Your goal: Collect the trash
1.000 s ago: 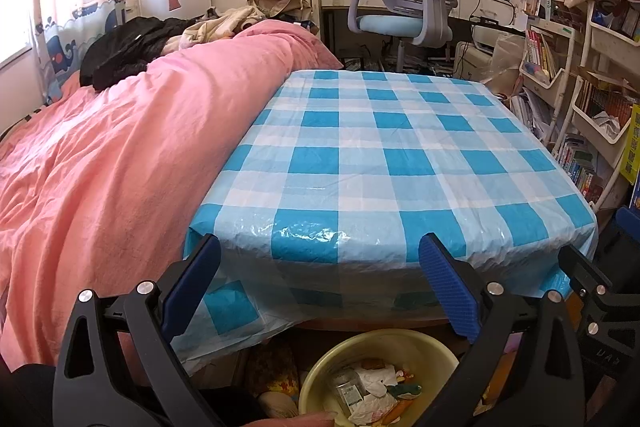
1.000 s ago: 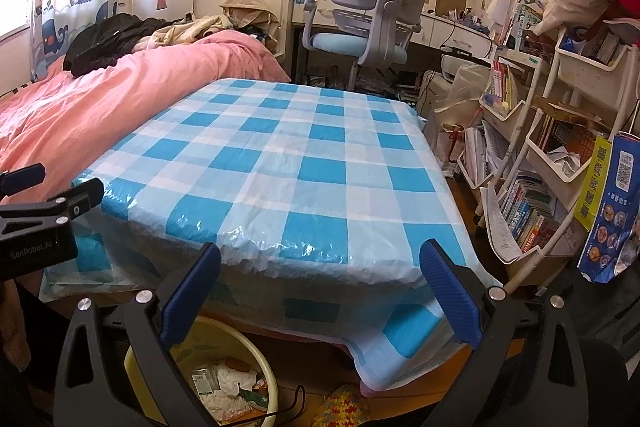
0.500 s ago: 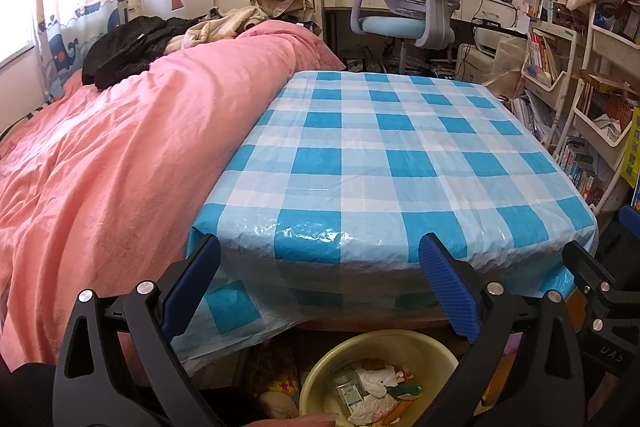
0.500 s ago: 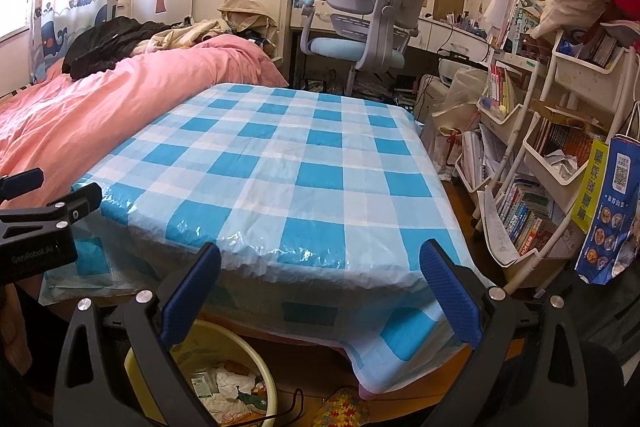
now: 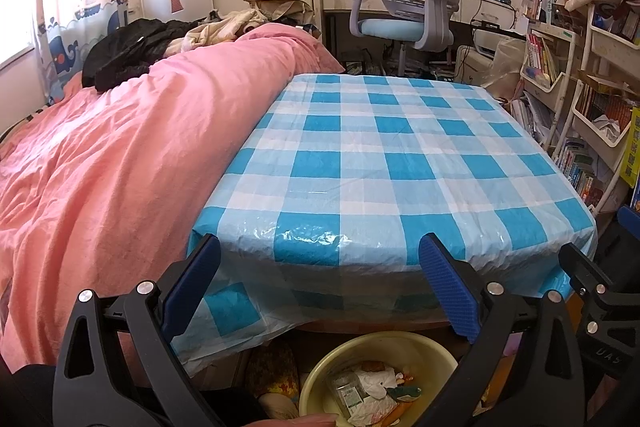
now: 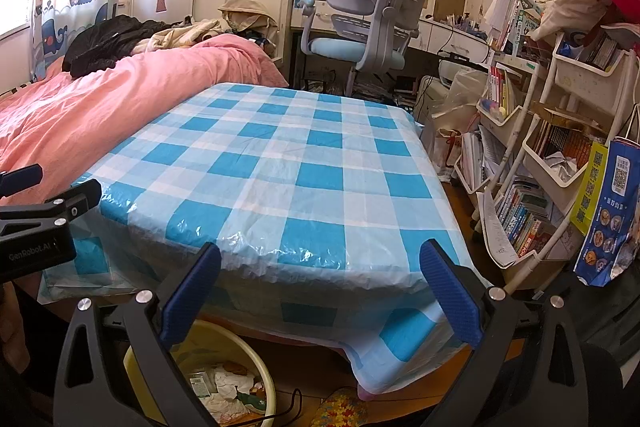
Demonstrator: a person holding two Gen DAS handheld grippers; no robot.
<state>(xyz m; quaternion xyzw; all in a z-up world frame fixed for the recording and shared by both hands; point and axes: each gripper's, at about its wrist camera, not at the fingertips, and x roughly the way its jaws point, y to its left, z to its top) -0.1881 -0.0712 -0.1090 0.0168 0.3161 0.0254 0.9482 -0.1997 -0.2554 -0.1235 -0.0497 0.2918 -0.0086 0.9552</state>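
Both sets of fingers are spread apart and empty: left gripper (image 5: 320,267), right gripper (image 6: 320,267). Over the last second, both views barely shifted. The checked desk (image 6: 280,163) carries nothing; the trash (image 5: 370,393) lies in the yellow basin (image 5: 436,347) below its edge. Collection appears complete.

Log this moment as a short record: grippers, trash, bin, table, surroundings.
left gripper: open, holding nothing
right gripper: open, holding nothing
trash: wrappers and crumpled paper, inside the bin
bin: yellow basin on the floor under the table's near edge
table: covered by a blue checked plastic cloth, no trash visible on it
bed: pink quilt, left of table
chair: grey, beyond table
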